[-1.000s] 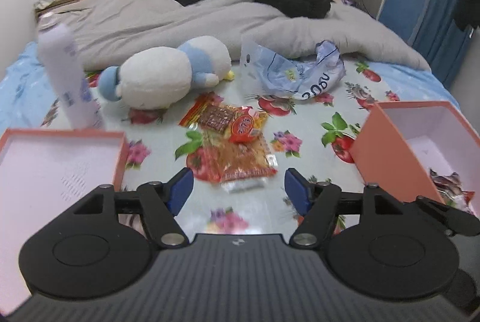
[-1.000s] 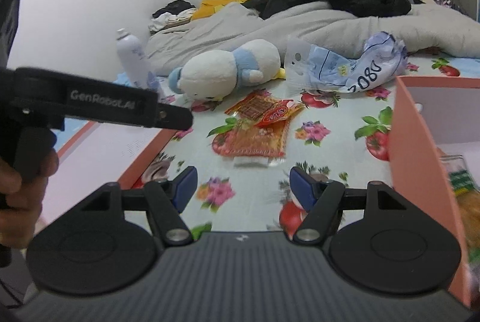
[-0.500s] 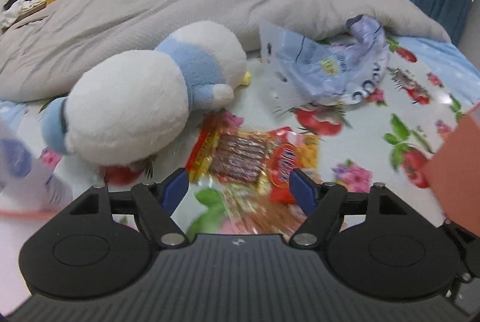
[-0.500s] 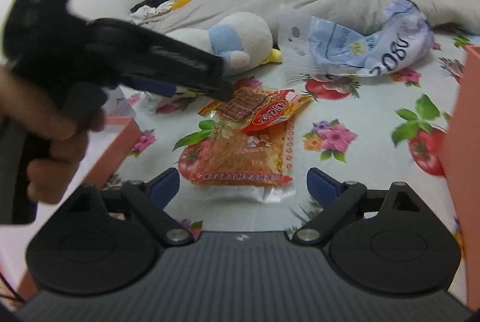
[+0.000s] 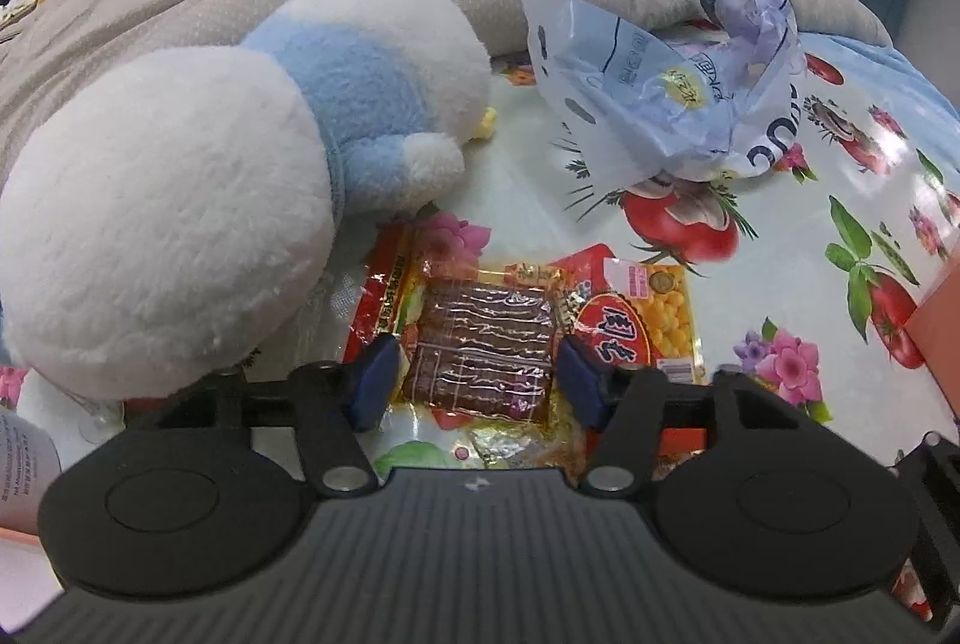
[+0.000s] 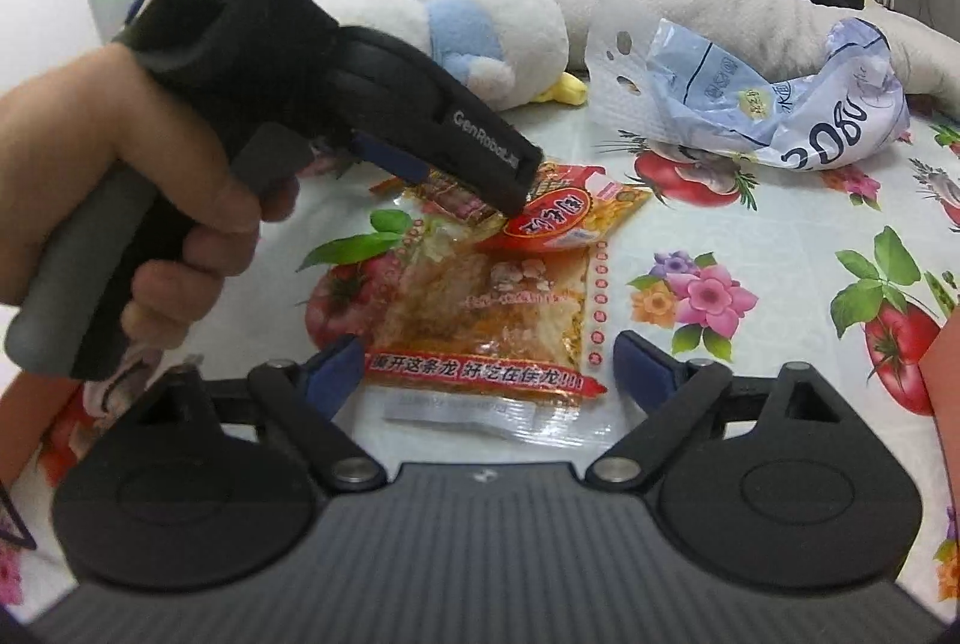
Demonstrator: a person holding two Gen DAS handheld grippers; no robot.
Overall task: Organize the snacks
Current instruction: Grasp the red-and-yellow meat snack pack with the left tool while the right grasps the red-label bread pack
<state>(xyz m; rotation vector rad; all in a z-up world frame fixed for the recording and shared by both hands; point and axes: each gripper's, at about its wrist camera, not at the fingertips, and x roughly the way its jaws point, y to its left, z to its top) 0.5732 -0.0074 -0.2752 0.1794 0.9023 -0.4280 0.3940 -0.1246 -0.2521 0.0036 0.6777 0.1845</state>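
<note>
Main risk: three snack packs lie overlapped mid-bed on the floral sheet point(image 5: 660, 176), so a pinch may drag a neighbour along or slip off glossy film; plush toy point(image 5: 198, 176) sits just beside the pile, could get nudged.

Left gripper point(image 5: 474, 380): jaws have just been closing, either side of the brown-strip pack point(image 5: 480, 338), pads not pressing yet. Right gripper point(image 6: 489, 365): jaws parted, also just narrowed, straddling the near end of the orange pack point(image 6: 486, 308), nothing held.

Red-label pack point(image 6: 555, 221) overlaps both, crinkly & shiny; the packs look flat, light, sealed.
</note>
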